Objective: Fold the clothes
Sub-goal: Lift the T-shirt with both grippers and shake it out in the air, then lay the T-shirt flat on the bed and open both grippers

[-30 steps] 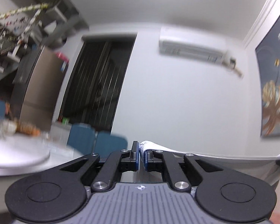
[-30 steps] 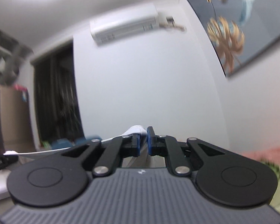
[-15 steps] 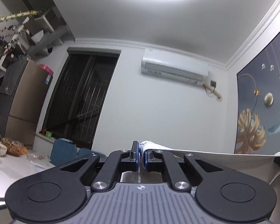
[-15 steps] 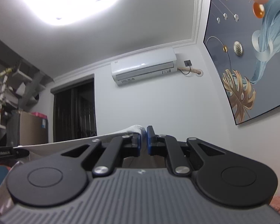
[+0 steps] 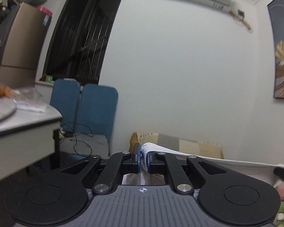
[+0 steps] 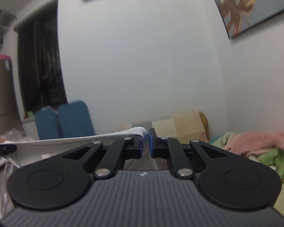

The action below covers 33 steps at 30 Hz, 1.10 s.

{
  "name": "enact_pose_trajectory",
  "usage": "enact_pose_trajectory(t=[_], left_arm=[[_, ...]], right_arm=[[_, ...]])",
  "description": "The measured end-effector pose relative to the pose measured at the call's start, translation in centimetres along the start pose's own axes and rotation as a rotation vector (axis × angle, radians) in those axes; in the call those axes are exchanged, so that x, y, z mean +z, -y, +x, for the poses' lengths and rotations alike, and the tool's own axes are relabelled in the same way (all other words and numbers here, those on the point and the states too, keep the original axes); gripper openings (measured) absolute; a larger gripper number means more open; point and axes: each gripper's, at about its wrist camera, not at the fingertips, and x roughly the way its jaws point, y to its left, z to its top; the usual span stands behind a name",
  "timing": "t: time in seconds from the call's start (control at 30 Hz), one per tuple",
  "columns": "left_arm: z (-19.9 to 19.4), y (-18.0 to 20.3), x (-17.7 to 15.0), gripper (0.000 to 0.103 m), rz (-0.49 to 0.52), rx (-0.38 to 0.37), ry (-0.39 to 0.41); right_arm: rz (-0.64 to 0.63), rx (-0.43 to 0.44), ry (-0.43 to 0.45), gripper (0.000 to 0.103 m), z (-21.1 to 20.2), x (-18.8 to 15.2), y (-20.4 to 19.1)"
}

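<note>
The left claw (image 5: 143,158) is clamped on a ribbed white edge of the garment (image 5: 227,165), which sits low in the centre of the left wrist view. From there the cloth runs taut toward the lower right of the frame, where the tip of the other tool grips it. The right claw (image 6: 145,143) pinches the matching ribbed edge in its own view, and the same white fabric stretches away to the lower left. Held at two points this way, the garment hangs spread in the air between the claws, most likely so that it falls flat and free of creases for a fold. Both cameras face a pale wall (image 5: 179,66). A grey counter (image 5: 28,124) stands at the left of the left view, and pink and green bedding (image 6: 265,147) lies at the lower right of the right view. What surface is under the cloth cannot be seen.
</note>
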Motion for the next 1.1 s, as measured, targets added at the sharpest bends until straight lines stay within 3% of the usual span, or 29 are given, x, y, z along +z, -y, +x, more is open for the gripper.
enact_pose_trajectory(t=[0.2, 0.3, 0.4, 0.5, 0.6, 0.63, 0.67, 0.7, 0.73, 0.77, 0.9, 1.1], left_arm=[[19.7, 0.8, -14.4, 0.007, 0.047, 0.065, -0.150], [27.3, -0.1, -21.5, 0.007, 0.057, 0.097, -0.257], [32.7, -1.5, -27.1, 0.008, 0.041, 0.129, -0.364], [36.0, -2.4, -31.2, 0.008, 0.036, 0.144, -0.441], [37.3, -2.6, -32.5, 0.018, 0.060, 0.165, -0.484], [37.5, -2.8, -32.5, 0.023, 0.064, 0.167, -0.495], [37.6, -2.9, -32.3, 0.033, 0.069, 0.163, -0.504], [37.5, -3.0, -32.0, 0.040, 0.078, 0.161, -0.514], [37.2, -3.0, -31.6, 0.060, 0.086, 0.151, -0.523], [36.6, -3.0, -31.0, 0.082, 0.092, 0.129, -0.528], [33.5, -3.1, -28.6, 0.099, 0.140, 0.054, -0.540], [23.9, -4.0, -24.6, 0.100, 0.167, 0.011, -0.488]], right_arm=[[-0.032, -0.037, -0.112, 0.010, 18.3, -11.9, 3.0], [-0.057, -0.032, -0.194, 0.010, 26.3, -18.5, 4.6], [-0.066, -0.022, -0.309, 0.010, 31.8, -24.3, 5.9], [-0.041, -0.004, -0.406, 0.012, 34.8, -27.4, 6.8], [0.002, 0.013, -0.499, 0.019, 36.3, -28.6, 7.6], [0.017, 0.019, -0.530, 0.034, 36.8, -29.1, 7.9], [0.032, 0.025, -0.560, 0.042, 37.3, -29.5, 8.2], [0.046, 0.034, -0.587, 0.062, 37.5, -29.7, 8.4], [0.056, 0.052, -0.599, 0.078, 37.2, -29.5, 8.5], [0.059, 0.068, -0.605, 0.082, 37.0, -29.2, 8.5], [0.031, 0.104, -0.608, 0.083, 35.2, -27.6, 7.5], [0.039, 0.113, -0.544, 0.083, 26.7, -23.8, 6.7]])
